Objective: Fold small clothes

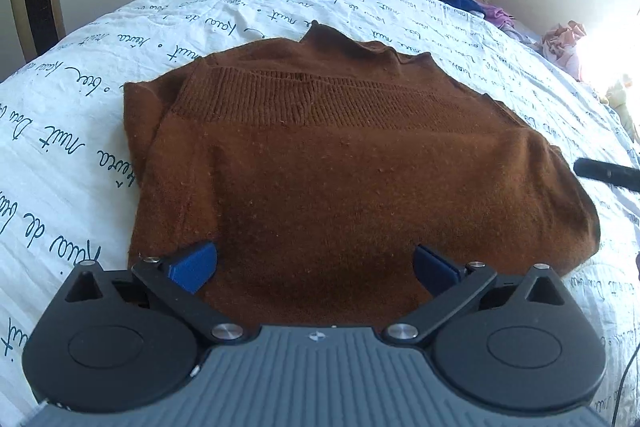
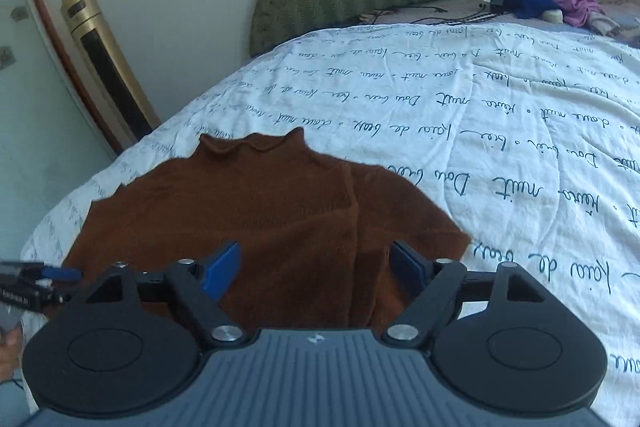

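While over the folded brown sweater (image 1: 340,167), left claw (image 1: 316,267) and right claw (image 2: 316,269) both wide, empty.

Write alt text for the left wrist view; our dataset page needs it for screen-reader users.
A brown knitted sweater, partly folded with its ribbed hem turned up, lies on a white quilt printed with handwriting. The left gripper hovers open over its near edge, blue pads apart.
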{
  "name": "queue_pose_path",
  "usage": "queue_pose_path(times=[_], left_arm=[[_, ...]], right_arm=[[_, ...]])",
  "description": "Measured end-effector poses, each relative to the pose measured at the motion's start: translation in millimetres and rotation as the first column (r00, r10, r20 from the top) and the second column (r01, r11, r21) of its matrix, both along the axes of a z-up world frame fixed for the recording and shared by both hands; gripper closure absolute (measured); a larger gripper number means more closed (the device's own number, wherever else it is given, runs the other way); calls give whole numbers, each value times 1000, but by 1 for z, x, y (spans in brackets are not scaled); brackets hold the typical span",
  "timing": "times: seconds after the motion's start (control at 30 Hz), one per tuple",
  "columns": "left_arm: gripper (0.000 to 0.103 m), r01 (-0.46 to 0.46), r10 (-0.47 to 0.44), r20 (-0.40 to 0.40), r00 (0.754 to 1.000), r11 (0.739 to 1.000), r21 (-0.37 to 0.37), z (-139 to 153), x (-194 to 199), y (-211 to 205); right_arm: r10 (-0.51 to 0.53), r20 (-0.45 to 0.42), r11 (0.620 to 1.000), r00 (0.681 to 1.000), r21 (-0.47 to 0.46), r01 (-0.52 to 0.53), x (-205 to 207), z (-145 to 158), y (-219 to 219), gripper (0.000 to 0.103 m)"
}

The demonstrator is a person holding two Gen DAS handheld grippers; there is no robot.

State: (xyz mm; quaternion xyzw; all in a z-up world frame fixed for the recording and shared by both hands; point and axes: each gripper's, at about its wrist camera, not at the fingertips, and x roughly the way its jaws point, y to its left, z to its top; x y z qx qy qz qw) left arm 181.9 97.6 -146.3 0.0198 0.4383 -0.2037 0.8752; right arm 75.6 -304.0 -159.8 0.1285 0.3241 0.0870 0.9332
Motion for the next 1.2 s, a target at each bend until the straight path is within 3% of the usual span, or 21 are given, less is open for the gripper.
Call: queue_pose_path(times=[0.07, 0.1, 0.13, 0.2, 0.33, 0.43, 0.6, 0.7, 0.73, 0.77, 0.8, 0.87, 0.9, 1.0, 1.1, 1.2], left_arm=[[0, 4, -5, 15, 1000, 1000, 28, -2, -2, -4], [0, 5, -6, 21, 1000, 999, 38, -2, -3, -5], [0, 7, -8, 24, 1000, 999, 45, -3, -5, -7], [0, 9, -10, 24, 1000, 998, 54, -3, -7, -8], [0, 19, -20, 22, 1000, 998, 60, -4, -7, -7], [0, 17, -18, 21, 1000, 998, 60, -4, -7, -8], [0, 29, -31, 28, 999, 996, 84, -4, -10, -11], [0, 38, -42, 35, 999, 994, 104, -5, -12, -11], [0, 44, -49, 40, 998, 993, 113, -6, -13, -10], [0, 46, -52, 47, 998, 992, 117, -5, -16, -8], [0, 45, -51, 51, 997, 993, 110, -4, -17, -4], [0, 36, -39, 43, 998, 997, 67, 0, -19, 12], [0, 30, -31, 37, 999, 999, 45, 3, -19, 21], [0, 11, -13, 45, 999, 999, 31, 15, -13, 41], [0, 2, -3, 116, 993, 1000, 7, 38, -1, 48], [0, 28, -15, 118, 993, 994, -110, 58, 24, 44]], right_arm=[[20, -45, 995, 999, -98, -24, -4, -17, 11, 22], [-15, -83, 981, 996, -196, -1, -1, -28, 15, 22], [-44, -102, 972, 994, -233, 19, 0, -40, 11, 20], [-71, -97, 991, 993, -124, 59, -4, -40, -7, 16], [-96, -28, 973, 995, -212, 88, -20, -13, 9, 15], [-51, 15, 982, 999, -179, 53, -29, 1, 25, 15], [-12, 82, 972, 997, -232, 30, -22, 4, 51, 15], [-9, 72, 970, 997, -243, 27, -4, -4, 51, 15], [5, 31, 972, 1000, -235, 3, 2, -10, 49, 15], [-8, -73, 960, 997, -281, -12, 12, -24, 49, 15], [-13, -113, 956, 994, -294, -21, 14, -34, 44, 8], [-15, -96, 976, 995, -216, -6, 3, -40, 25, 7], [-40, -107, 973, 994, -229, 14, 0, -40, 21, 0], [-77, -118, 986, 990, -157, 58, -14, -39, 2, 0], [-108, -14, 985, 994, -138, 105, -26, -22, -1, 0], [-84, 70, 996, 994, -9, 85, -5, -4, -13, 0]])
